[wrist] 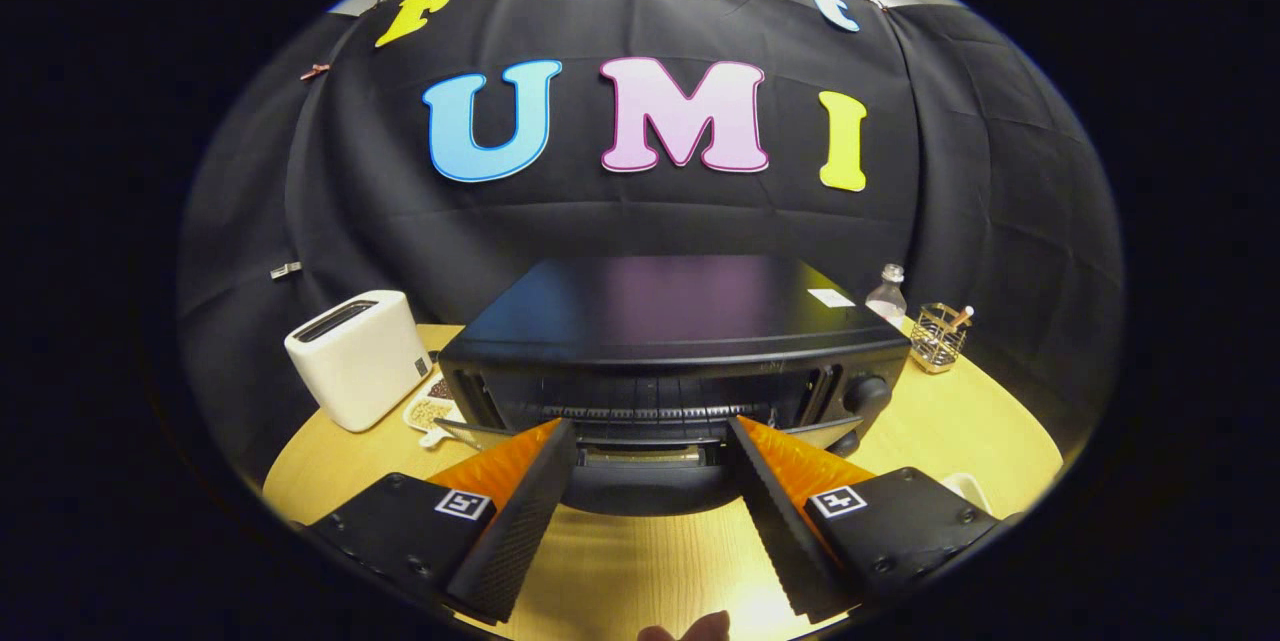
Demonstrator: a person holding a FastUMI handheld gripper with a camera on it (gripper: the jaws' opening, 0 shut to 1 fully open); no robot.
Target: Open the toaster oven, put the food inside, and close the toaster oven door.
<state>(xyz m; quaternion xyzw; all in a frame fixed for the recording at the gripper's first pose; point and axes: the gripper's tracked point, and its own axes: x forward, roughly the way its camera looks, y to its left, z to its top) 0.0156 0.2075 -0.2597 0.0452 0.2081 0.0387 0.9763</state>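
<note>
The black toaster oven (660, 321) stands on the round wooden table (960, 421), straight ahead of me. Its door (640, 491) is tilted down and open toward me, and the wire rack (640, 411) inside shows above it. The door's top edge and handle (640, 456) lie between my fingers. My gripper (652, 424) is open, one finger on each side of the handle, and neither finger presses on it. A small white plate with food (430, 413) sits on the table, left of the oven and beside the white toaster.
A white slot toaster (360, 356) stands left of the oven. A clear bottle (887, 293) and a wire holder (940, 336) stand behind the oven on the right. A white object (965, 486) peeks past my right finger. A person's fingertip (690, 629) shows below the fingers.
</note>
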